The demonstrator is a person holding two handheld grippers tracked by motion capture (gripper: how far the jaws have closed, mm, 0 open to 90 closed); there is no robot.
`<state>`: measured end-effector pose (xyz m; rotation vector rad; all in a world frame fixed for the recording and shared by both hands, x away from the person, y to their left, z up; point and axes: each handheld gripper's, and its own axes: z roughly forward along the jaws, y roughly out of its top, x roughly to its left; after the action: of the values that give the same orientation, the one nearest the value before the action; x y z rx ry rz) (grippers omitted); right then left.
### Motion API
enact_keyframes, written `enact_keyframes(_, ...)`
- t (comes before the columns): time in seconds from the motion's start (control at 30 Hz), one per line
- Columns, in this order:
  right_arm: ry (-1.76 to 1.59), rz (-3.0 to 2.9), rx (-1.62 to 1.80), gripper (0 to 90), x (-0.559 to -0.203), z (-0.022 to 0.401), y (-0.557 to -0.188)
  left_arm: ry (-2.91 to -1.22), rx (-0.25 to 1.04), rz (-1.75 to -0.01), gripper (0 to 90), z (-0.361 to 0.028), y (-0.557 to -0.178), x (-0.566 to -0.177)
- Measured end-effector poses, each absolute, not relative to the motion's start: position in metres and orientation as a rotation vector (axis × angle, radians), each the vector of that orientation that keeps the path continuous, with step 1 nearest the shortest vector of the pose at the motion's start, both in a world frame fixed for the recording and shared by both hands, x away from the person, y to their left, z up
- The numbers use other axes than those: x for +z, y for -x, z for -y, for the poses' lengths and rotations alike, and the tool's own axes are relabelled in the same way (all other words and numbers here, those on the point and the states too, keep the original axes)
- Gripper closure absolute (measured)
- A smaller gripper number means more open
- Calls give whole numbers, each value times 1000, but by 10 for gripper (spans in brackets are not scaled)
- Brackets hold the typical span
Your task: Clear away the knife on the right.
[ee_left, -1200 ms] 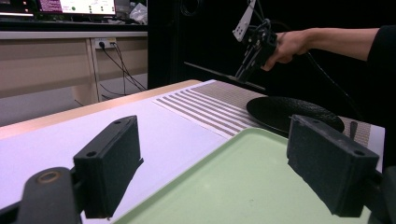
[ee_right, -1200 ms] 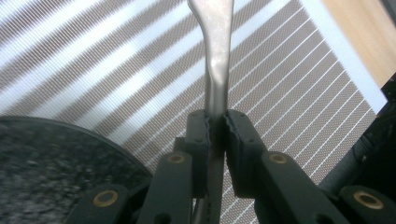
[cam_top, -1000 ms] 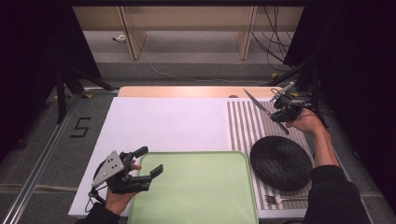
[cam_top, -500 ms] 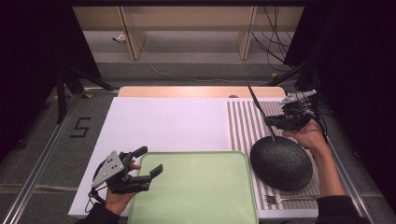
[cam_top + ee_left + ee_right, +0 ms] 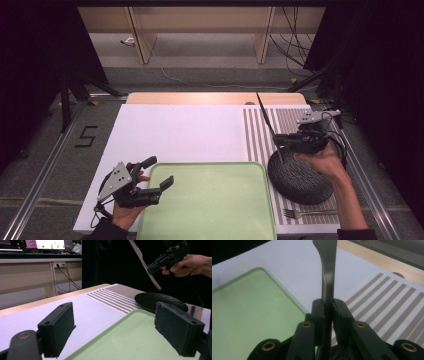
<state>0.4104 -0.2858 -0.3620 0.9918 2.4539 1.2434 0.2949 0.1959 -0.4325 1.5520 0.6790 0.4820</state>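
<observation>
A table knife is held in the right gripper, whose jaws are closed almost fully on its handle; in the right gripper view the pads are seen pressed on the thin metal from both sides. The knife is carried in the air above the far edge of the black plate, with one end slanting up and away from the plate and the other end pointing down toward the plate's rim. The step in hand is judged to be the carrying of the knife from the striped mat toward the green tray, which lies just beside the plate. For this to be done well, the grip should be kept firm so the slim handle is not allowed to swivel, and the low end should be kept clear of the plate's rim. The knife is best lowered flat before it is released. The left gripper is held wide open with nothing between its jaws, at the tray corner farthest from the plate. The fork lies on the mat just on the near side of the plate.
</observation>
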Motion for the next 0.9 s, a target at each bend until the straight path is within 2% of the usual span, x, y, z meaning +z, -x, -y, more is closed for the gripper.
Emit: enact_keyframes(0.9,-1091,-2438,1369,804,-364,252,-352,-1546,498,-675,159,-197,-293,-432)
